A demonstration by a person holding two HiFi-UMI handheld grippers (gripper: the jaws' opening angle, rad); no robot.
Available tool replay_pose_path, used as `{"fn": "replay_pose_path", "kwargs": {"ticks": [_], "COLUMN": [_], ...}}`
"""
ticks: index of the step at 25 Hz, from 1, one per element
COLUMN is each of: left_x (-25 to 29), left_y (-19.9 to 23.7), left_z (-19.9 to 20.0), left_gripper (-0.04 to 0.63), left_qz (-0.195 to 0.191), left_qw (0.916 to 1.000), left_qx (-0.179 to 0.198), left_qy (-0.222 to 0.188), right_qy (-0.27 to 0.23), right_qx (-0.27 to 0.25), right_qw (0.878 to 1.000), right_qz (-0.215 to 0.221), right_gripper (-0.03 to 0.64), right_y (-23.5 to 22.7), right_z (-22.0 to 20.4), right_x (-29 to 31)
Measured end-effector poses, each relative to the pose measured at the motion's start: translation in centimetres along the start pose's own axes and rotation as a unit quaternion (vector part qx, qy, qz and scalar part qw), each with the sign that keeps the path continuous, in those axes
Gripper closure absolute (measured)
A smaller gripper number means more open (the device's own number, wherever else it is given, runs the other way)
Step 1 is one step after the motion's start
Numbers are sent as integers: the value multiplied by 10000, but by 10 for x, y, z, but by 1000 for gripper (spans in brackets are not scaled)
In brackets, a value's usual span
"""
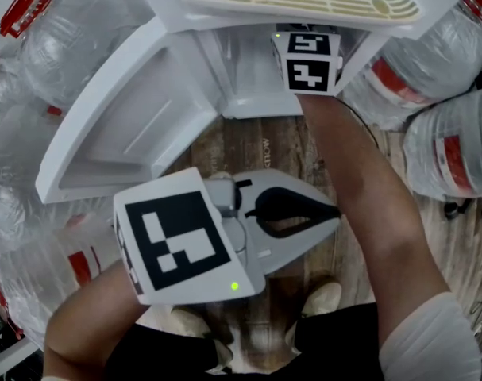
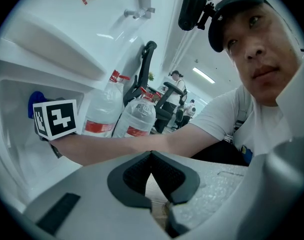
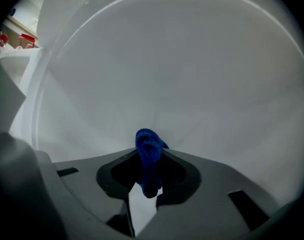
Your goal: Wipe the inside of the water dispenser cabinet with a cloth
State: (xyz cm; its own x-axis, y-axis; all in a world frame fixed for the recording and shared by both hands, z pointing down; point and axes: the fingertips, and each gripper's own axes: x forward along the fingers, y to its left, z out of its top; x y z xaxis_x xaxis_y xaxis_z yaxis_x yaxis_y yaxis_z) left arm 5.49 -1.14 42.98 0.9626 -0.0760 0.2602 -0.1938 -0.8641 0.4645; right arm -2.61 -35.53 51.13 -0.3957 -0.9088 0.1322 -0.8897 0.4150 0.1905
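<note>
Two hand-held grippers are sharing the work unevenly: the right hand-held gripper (image 3: 150, 159) is reaching deep into the open cabinet (image 1: 244, 78) of the water dispenser. Its jaws are clamping a bunched blue cloth (image 3: 148, 145) whose tip is pointing at the pale inner wall (image 3: 192, 74), either touching it or just short of it; I cannot tell which. The left hand-held gripper (image 1: 333, 213) is hanging nearer the person, above the wooden floor (image 1: 276, 145) and clear of the cabinet door (image 1: 121, 133) swung out to the left, with its jaws pressed together on nothing. Big water bottles (image 1: 443, 145) are standing to the right and left of the dispenser. Judging from this, the wiping step is under way inside the cabinet. The next move is calling for the cloth to be pressed flat against the wall and swept across it, into the corners and along the bottom of the compartment, with the forearm staying off the door frame.
</note>
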Motion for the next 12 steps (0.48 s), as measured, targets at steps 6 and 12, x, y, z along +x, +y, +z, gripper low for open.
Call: {"fn": "replay_pose_path", "kwargs": {"ticks": [6,12], "left_x": [3,3], "left_y": [0,1], "left_z": [-5,-6], "left_gripper": [595,595], "left_qz": [-68,-82], "left_qw": [9999,9999], "left_qx": [-105,-121], "left_qy": [32,42], "right_qy": [143,621], "right_qx": [-71,-93], "right_qw": [9998,9979], "right_qz": [74,144], "right_gripper": [532,532], "right_y": [7,10], "right_z": [-19,-59], "right_x": [9,13]}}
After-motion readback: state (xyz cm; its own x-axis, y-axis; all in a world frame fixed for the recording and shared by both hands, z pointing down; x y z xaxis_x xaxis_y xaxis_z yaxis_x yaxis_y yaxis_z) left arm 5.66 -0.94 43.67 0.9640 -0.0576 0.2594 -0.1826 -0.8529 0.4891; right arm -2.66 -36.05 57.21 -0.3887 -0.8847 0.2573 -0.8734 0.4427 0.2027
